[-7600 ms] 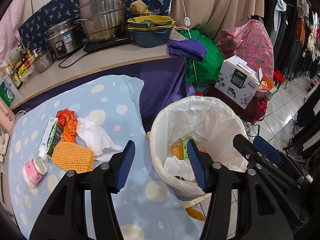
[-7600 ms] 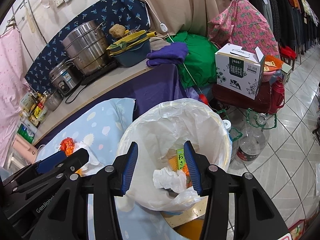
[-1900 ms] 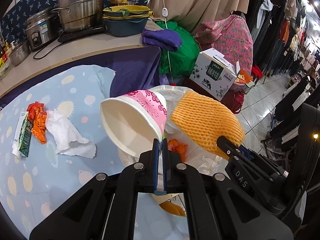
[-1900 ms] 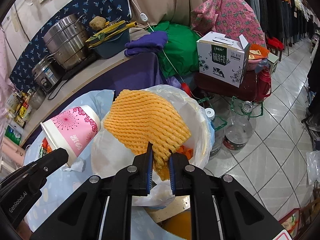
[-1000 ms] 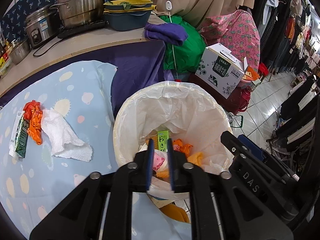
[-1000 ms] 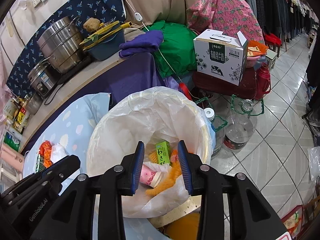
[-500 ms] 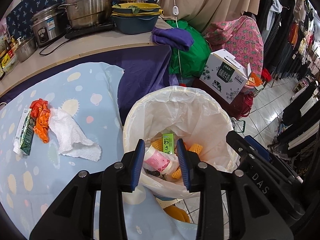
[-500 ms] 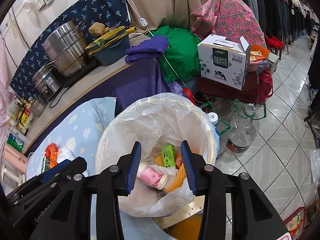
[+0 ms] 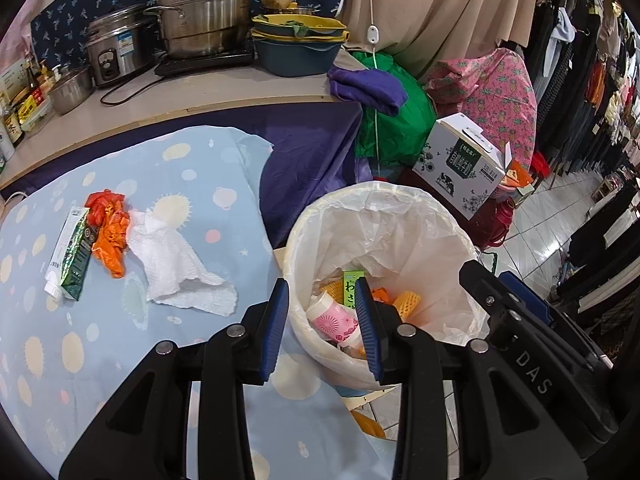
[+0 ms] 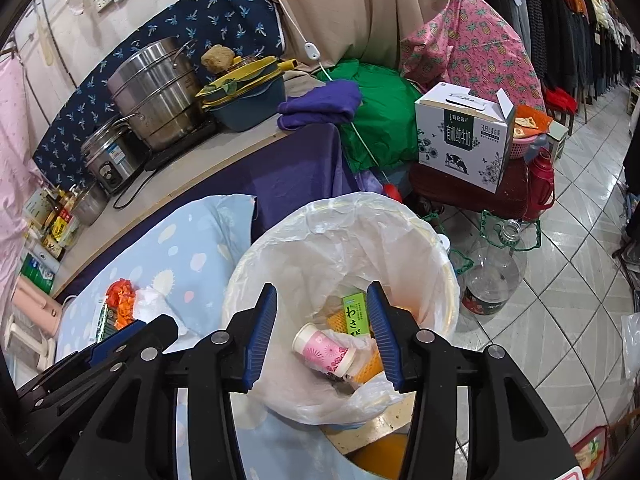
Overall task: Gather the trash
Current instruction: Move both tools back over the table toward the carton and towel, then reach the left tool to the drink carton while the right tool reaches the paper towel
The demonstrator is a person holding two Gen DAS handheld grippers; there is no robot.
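A bin lined with a white bag stands beside the table and holds a pink paper cup, orange foam net and a green box. My left gripper hangs open above the bin's near rim with nothing in it. My right gripper is over the bin, its jaws opening and empty. On the blue spotted cloth lie a white tissue, an orange wrapper and a green-and-white tube.
Steel pots, a rice cooker and stacked basins line the counter behind. A milk carton box, a clear jug and a red flask stand on the tiled floor to the right.
Both grippers let go of the pink cup and the orange foam net, which now lie in the bin. Both have opened wider and pulled back a little from the bin.
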